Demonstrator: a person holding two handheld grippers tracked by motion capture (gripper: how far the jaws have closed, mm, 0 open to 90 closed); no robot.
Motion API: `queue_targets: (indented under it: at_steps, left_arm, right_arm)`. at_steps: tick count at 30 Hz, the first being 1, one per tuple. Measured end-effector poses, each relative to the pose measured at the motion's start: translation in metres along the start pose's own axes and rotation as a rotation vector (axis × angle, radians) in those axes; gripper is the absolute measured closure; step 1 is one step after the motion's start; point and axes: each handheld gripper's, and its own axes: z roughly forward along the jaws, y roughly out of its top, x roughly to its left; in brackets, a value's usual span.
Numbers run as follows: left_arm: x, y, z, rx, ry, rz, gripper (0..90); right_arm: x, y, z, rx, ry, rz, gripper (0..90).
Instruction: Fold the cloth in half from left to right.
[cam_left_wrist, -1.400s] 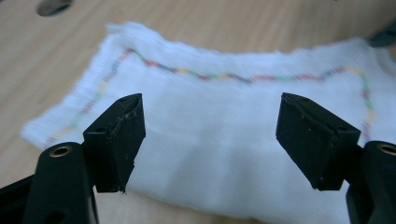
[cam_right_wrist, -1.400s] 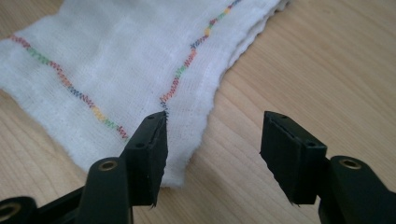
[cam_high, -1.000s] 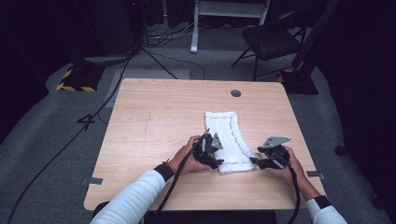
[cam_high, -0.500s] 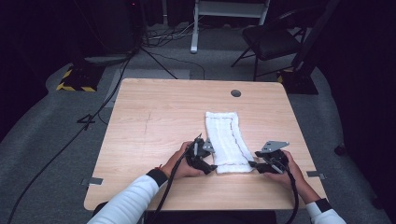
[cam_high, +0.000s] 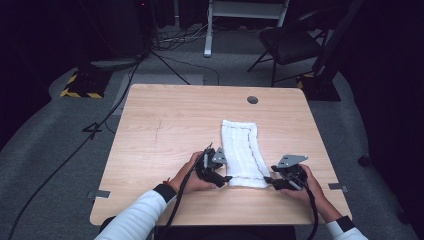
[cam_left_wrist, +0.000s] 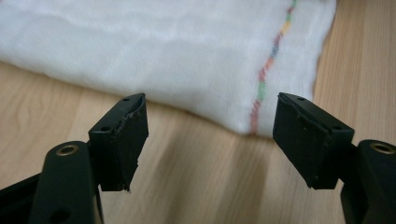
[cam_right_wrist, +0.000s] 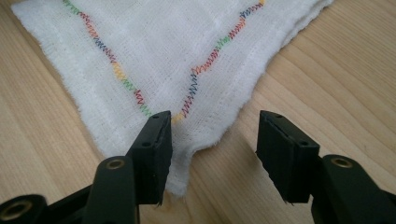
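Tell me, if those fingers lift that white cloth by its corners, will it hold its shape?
Probably not. The white cloth looks thin and loosely woven, so it would likely sag and drape. It seems folded in layers, which might slide apart. It lies flat on the table, so it looks light.

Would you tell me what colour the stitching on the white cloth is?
Multicoloured zigzag stitching on the white woven cloth; clearest in the right gripper view.

The high view looks down from above the person's side, facing forward over the whole wooden table (cam_high: 165, 130) and the dark floor behind it. The left gripper view sits very low and close, looking at the white cloth (cam_left_wrist: 177, 51). The right gripper view is just as near. All three views share that cloth (cam_right_wrist: 187, 60).
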Motion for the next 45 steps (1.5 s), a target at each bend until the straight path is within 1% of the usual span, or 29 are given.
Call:
queue_targets:
  at_steps: [2, 3, 4, 5, 7, 9, 11, 15, 17, 20, 21, 22, 24, 25, 27, 28, 30, 33, 34, 35, 36, 37, 38, 39, 40, 41, 43, 44, 45]
  left_arm:
    - [0.0, 0.005, 0.006, 0.013, 0.005, -0.009, 26.9]
    - [-0.002, 0.008, 0.01, 0.026, 0.004, 0.021, 27.1]
    - [-0.004, 0.008, 0.014, 0.041, 0.017, 0.044, 27.1]
    - [-0.004, 0.008, 0.017, 0.061, 0.013, 0.05, 27.1]
    - [-0.004, 0.004, 0.021, 0.079, 0.003, 0.043, 27.2]
    - [-0.002, 0.003, 0.021, 0.076, -0.009, 0.017, 27.5]
    - [-0.002, 0.002, 0.021, 0.086, -0.013, 0.015, 27.8]
    - [-0.006, -0.003, 0.015, 0.098, -0.041, 0.016, 28.3]
    - [-0.009, -0.007, 0.011, 0.104, -0.053, 0.01, 28.3]
    - [-0.016, -0.014, 0.005, 0.105, -0.062, 0.013, 28.1]
    - [-0.018, -0.016, 0.003, 0.11, -0.063, 0.015, 28.1]
    - [-0.021, -0.017, 0.001, 0.111, -0.062, 0.017, 27.9]
    - [-0.027, -0.02, -0.003, 0.111, -0.05, 0.04, 27.6]
    - [-0.029, -0.021, -0.004, 0.112, -0.044, 0.043, 27.5]
    - [-0.03, -0.023, -0.009, 0.1, -0.027, 0.052, 26.0]
    - [-0.03, -0.023, -0.009, 0.1, -0.027, 0.052, 23.6]
    - [-0.026, -0.021, -0.014, 0.083, -0.021, 0.054, 23.4]
    - [-0.016, -0.016, -0.021, 0.047, 0.007, 0.021, 22.5]
    - [-0.011, -0.013, -0.023, 0.038, 0.024, 0.014, 22.5]
    - [-0.007, -0.011, -0.026, 0.032, 0.041, 0.011, 21.9]
    - [-0.003, -0.008, -0.028, 0.025, 0.057, 0.011, 21.9]
    - [0.002, -0.006, -0.03, 0.02, 0.074, 0.009, 21.9]
    - [0.008, -0.002, -0.032, 0.004, 0.107, 0.009, 21.9]
    - [0.012, 0.0, -0.033, 0.001, 0.129, 0.006, 22.0]
    - [0.018, 0.003, -0.033, -0.001, 0.147, -0.003, 22.0]
    - [0.024, 0.006, -0.034, -0.008, 0.161, -0.009, 22.0]
    - [0.034, 0.01, -0.035, -0.022, 0.185, -0.021, 22.2]
    - [0.039, 0.012, -0.035, -0.033, 0.188, -0.035, 22.9]
    - [0.044, 0.014, -0.035, -0.036, 0.19, -0.046, 22.8]
  right_arm:
    - [0.001, 0.001, 0.0, 0.001, 0.0, -0.001, 45.3]
    - [0.001, 0.001, 0.0, 0.002, -0.004, -0.001, 45.2]
    - [0.001, 0.001, 0.0, 0.002, -0.006, -0.002, 45.5]
    - [0.001, 0.001, 0.0, 0.002, -0.006, -0.002, 45.5]
    - [0.002, 0.001, 0.0, 0.0, -0.005, -0.001, 45.8]
    - [0.001, 0.0, 0.0, -0.001, 0.001, 0.008, 46.5]
    - [0.001, 0.0, 0.001, -0.004, 0.008, 0.018, 46.8]
    - [0.007, -0.001, 0.0, -0.002, 0.022, 0.024, 46.9]
    - [0.013, -0.003, -0.002, -0.005, 0.046, 0.032, 46.7]
    - [0.022, -0.004, -0.003, 0.001, 0.062, 0.029, 43.8]
    - [0.022, -0.004, -0.003, 0.001, 0.062, 0.029, 43.8]
    - [0.026, -0.004, -0.004, 0.006, 0.068, 0.016, 40.3]
    - [0.028, -0.004, -0.004, 0.009, 0.072, 0.009, 38.3]
    - [0.031, -0.003, -0.005, 0.016, 0.081, -0.014, 35.6]
    - [0.033, 0.0, -0.007, 0.011, 0.088, -0.037, 34.3]
    - [0.033, 0.0, -0.007, 0.011, 0.088, -0.037, 34.3]
    - [0.031, 0.006, -0.015, -0.029, 0.09, -0.045, 34.0]
    - [0.024, 0.013, -0.022, -0.064, 0.048, -0.061, 34.3]
    - [0.024, 0.013, -0.022, -0.064, 0.048, -0.061, 34.3]
    - [0.019, 0.017, -0.024, -0.083, 0.039, -0.055, 34.7]
    - [0.009, 0.022, -0.025, -0.103, 0.018, -0.045, 35.1]
    - [0.009, 0.022, -0.025, -0.103, 0.018, -0.045, 35.1]
    - [0.004, 0.026, -0.024, -0.108, 0.011, -0.038, 35.3]
    - [-0.007, 0.034, -0.021, -0.117, -0.018, -0.045, 36.2]
    - [-0.013, 0.038, -0.019, -0.121, -0.025, -0.035, 36.2]
    - [-0.013, 0.038, -0.019, -0.121, -0.025, -0.035, 36.2]
    - [-0.024, 0.047, -0.012, -0.127, -0.04, -0.018, 36.4]
    - [-0.03, 0.051, -0.008, -0.122, -0.056, -0.013, 36.3]
    - [-0.035, 0.055, -0.005, -0.12, -0.057, -0.001, 36.4]
